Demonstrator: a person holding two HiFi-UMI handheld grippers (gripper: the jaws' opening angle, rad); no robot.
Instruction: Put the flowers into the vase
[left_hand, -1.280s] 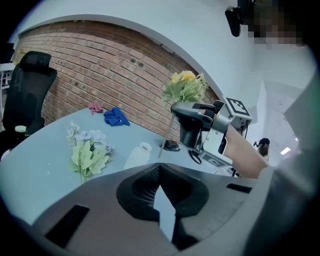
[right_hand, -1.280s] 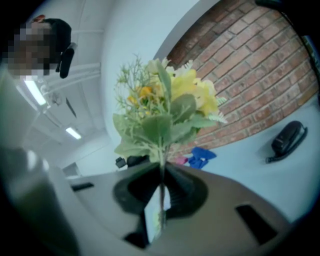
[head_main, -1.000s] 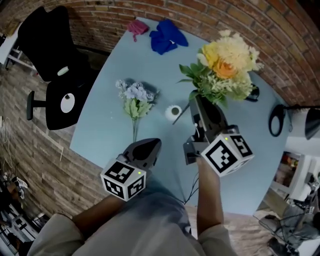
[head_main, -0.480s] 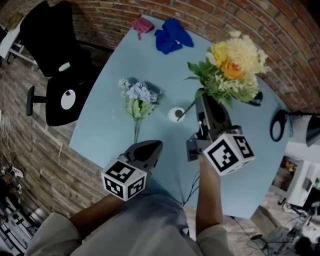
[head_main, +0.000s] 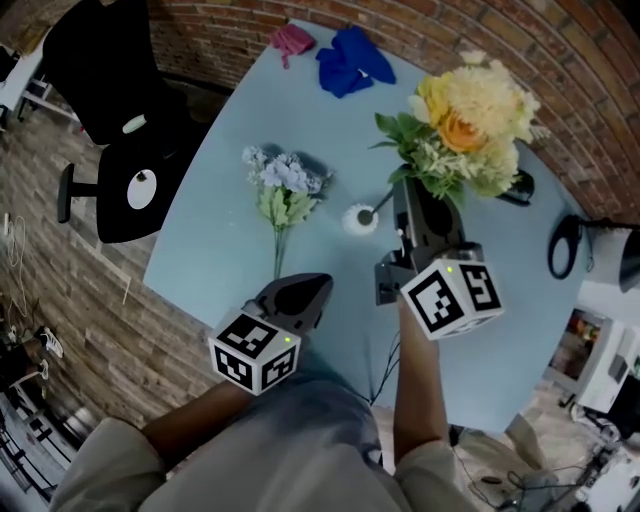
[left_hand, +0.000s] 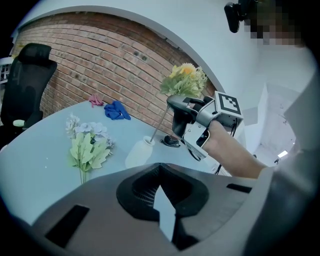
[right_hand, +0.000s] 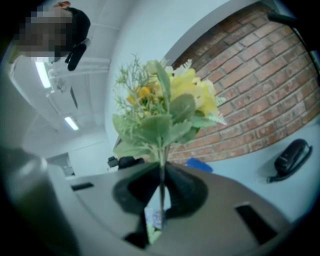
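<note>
I am gripping the yellow bouquet in the right gripper, fingers clamped on its stem; left gripper hovering, fingers together; pale bunch lying near the vase.

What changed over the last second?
Almost nothing; only the head view shifted slightly. The right gripper stays shut on the yellow bouquet, its stem end at the vase mouth. Left gripper stays shut and empty; the blue flowers lie untouched on the table.

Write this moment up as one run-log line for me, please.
right gripper: shut on yellow bouquet stem | stem tip: at white vase mouth | left gripper: shut, empty | lilac bouquet: lying on table
</note>
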